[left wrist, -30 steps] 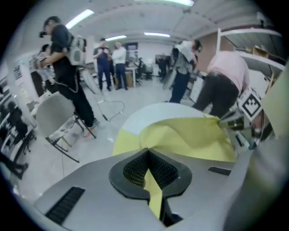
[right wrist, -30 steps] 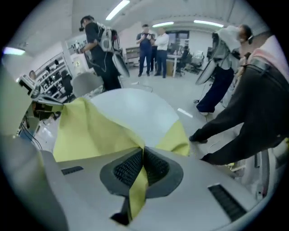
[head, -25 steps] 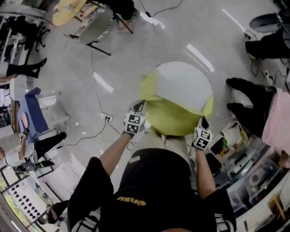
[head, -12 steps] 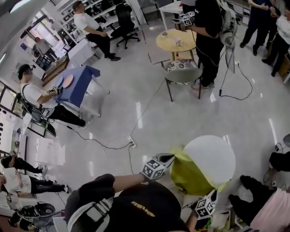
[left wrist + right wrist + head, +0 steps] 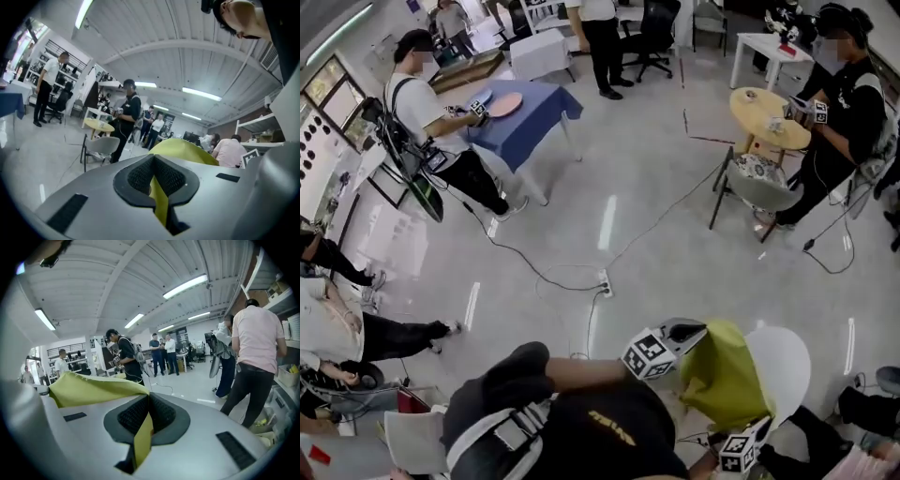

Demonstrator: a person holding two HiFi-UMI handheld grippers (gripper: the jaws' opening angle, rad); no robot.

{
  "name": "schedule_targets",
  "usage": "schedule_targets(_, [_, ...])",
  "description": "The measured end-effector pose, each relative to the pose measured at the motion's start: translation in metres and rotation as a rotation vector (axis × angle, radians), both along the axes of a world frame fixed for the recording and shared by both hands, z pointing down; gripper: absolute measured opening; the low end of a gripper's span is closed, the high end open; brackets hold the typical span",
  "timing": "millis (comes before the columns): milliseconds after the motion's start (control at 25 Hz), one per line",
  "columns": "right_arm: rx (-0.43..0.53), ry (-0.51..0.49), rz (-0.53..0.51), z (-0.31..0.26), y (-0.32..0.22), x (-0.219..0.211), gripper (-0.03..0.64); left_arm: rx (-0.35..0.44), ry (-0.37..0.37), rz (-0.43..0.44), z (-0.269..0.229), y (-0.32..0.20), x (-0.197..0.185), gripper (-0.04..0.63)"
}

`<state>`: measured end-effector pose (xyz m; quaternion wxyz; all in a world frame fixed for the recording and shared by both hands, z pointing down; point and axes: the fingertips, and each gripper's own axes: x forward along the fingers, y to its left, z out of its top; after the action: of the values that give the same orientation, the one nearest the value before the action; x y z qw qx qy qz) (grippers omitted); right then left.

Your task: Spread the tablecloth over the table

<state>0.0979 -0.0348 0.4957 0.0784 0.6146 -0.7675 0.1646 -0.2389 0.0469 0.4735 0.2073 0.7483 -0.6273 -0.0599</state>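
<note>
A yellow-green tablecloth (image 5: 727,375) lies bunched over the near side of a small round white table (image 5: 786,361) at the head view's bottom right. My left gripper (image 5: 694,330) holds the cloth's left edge, raised above the table. In the left gripper view a strip of the tablecloth (image 5: 159,199) is pinched between the black pads (image 5: 171,176). My right gripper (image 5: 761,428) sits low at the table's near edge, also shut on the cloth. The right gripper view shows the tablecloth (image 5: 143,434) clamped in the pads (image 5: 131,416) and billowing to the left.
A power strip (image 5: 602,279) and cables trail on the floor ahead. A chair (image 5: 759,187) and a round wooden table (image 5: 769,117) stand at the right, with a person beside them. A blue-covered table (image 5: 525,117) with another person is at the back left.
The head view has tilted up from the table to the room. Both grippers and the cloth have slid toward the bottom right of the view; the left gripper has lifted its edge.
</note>
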Motion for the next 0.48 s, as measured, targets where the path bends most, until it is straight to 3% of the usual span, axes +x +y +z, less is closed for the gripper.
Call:
schedule_targets(120, [0.072,-0.030,-0.061,-0.037,0.034,-0.061,0.007,0.075,-0.010,-0.078,-0.030,0.049,-0.056,0.017])
schedule_targets(280, [0.136,-0.093,-0.119,-0.074,0.084,-0.110,0.008,0.190,-0.050,-0.153,-0.081,0.097,-0.105,0.017])
schedule_targets(400, [0.150,-0.088,-0.206,-0.080,0.087,-0.139,0.008,0.282,-0.145,-0.244,-0.110,0.105,-0.134,0.017])
schedule_targets(480, [0.147,-0.074,-0.211,-0.070,0.092,-0.127,0.008,0.308,-0.217,-0.227,-0.117,0.093,-0.127,0.017])
